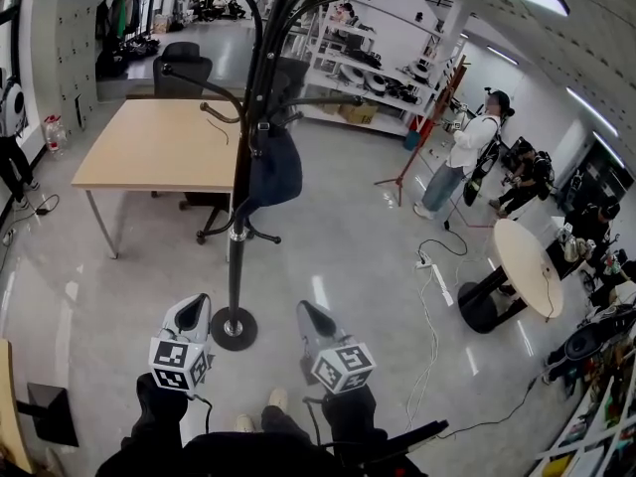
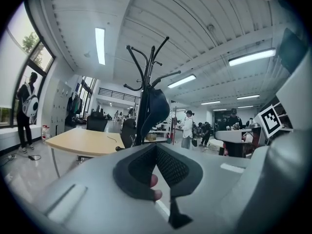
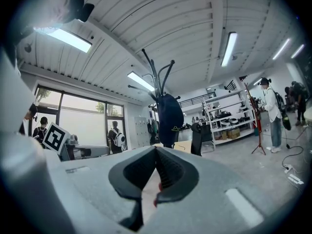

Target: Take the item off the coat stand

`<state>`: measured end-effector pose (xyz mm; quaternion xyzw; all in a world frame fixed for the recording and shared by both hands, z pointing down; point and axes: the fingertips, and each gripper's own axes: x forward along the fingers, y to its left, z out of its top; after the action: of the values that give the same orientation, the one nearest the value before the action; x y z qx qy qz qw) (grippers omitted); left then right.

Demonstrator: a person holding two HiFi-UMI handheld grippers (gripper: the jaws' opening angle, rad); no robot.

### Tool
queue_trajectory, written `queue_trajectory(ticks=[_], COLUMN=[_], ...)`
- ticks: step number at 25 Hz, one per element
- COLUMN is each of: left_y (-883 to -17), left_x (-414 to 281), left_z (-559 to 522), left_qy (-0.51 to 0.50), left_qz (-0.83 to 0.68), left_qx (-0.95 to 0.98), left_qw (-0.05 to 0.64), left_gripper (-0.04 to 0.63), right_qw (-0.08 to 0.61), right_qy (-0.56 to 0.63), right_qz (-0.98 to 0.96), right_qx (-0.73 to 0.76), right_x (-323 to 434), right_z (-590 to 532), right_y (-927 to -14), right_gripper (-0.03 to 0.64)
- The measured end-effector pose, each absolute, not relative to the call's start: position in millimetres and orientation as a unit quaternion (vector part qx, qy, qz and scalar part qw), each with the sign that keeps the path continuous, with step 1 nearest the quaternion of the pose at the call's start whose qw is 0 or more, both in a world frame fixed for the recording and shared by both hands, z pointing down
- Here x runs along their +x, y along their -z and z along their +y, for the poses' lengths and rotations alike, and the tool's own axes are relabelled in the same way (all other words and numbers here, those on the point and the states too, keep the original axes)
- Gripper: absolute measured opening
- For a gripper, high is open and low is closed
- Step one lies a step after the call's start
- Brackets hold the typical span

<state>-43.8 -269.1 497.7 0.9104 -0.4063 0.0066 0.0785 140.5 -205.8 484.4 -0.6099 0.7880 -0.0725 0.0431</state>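
Note:
A black coat stand (image 1: 237,256) rises from a round base (image 1: 235,328) on the floor just ahead of me. A dark blue bag-like item (image 1: 273,172) hangs from one of its upper hooks. My left gripper (image 1: 196,306) and right gripper (image 1: 310,316) are low in the head view, on either side of the base and well below the item. Both are shut with nothing between the jaws. In the left gripper view the item (image 2: 155,106) hangs on the stand (image 2: 146,67) beyond the gripper (image 2: 156,147). The right gripper view shows the same item (image 3: 170,116) past the gripper (image 3: 156,150).
A wooden table (image 1: 149,142) with a black office chair (image 1: 184,68) stands behind the coat stand to the left. Shelving (image 1: 368,68) lines the back. At the right are a round table (image 1: 527,266), a standing person (image 1: 462,157) and cables (image 1: 437,281) on the floor.

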Motion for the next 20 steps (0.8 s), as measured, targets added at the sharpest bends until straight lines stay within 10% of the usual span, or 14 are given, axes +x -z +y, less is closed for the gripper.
queue_trajectory(ticks=[20], left_y=[-478.9], left_x=[-19.3], left_z=[-348.2], left_qy=[0.0], left_qz=[-0.436], left_qx=[0.897], left_qw=[0.064], left_gripper=[0.002], right_qw=[0.06], right_qy=[0.059], right_qz=[0.8], right_qx=[-0.593], right_x=[180.3], right_z=[-302.6], right_y=[-465.6], right_gripper=[0.002])
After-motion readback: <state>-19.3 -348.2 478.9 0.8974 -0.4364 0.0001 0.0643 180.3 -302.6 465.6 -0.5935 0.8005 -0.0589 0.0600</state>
